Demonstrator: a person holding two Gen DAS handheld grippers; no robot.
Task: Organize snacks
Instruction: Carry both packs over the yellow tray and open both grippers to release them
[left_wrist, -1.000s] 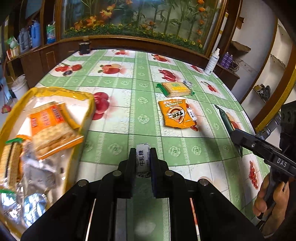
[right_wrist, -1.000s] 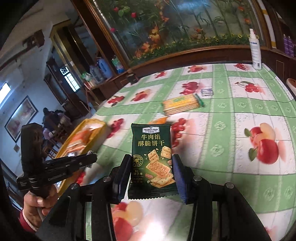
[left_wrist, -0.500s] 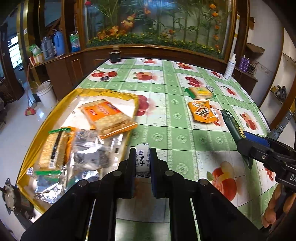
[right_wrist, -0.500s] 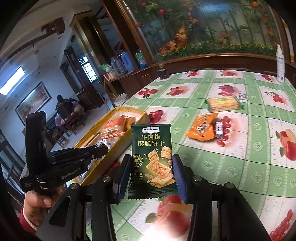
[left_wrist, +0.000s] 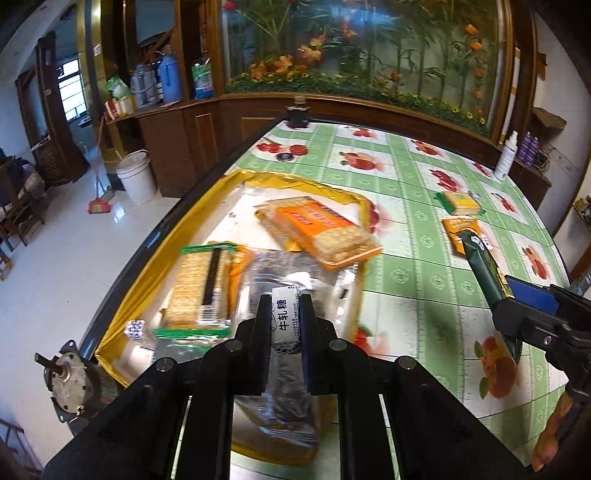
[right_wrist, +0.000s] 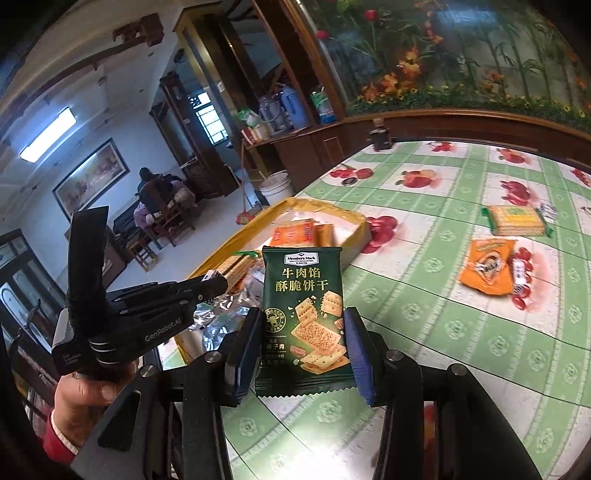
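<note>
My left gripper (left_wrist: 283, 318) is shut on a small white nougat candy (left_wrist: 284, 318) and holds it above the yellow tray (left_wrist: 147, 273), which holds several cracker packs and silver wrappers. My right gripper (right_wrist: 301, 332) is shut on a dark green biscuit packet (right_wrist: 303, 310), held upright above the table right of the tray (right_wrist: 360, 229). The green packet also shows edge-on in the left wrist view (left_wrist: 487, 266). The left gripper appears in the right wrist view (right_wrist: 207, 286).
An orange snack packet (right_wrist: 487, 271), a small white candy (right_wrist: 519, 271) and a green-edged cracker pack (right_wrist: 515, 220) lie on the fruit-print tablecloth (right_wrist: 461, 332). A dark jar (left_wrist: 297, 114) and a white bottle (left_wrist: 506, 157) stand at the far edge. The table's left edge drops to the floor.
Both grippers have moved left toward the tray with their snacks. The left gripper now hangs over the tray instead of beside it.
</note>
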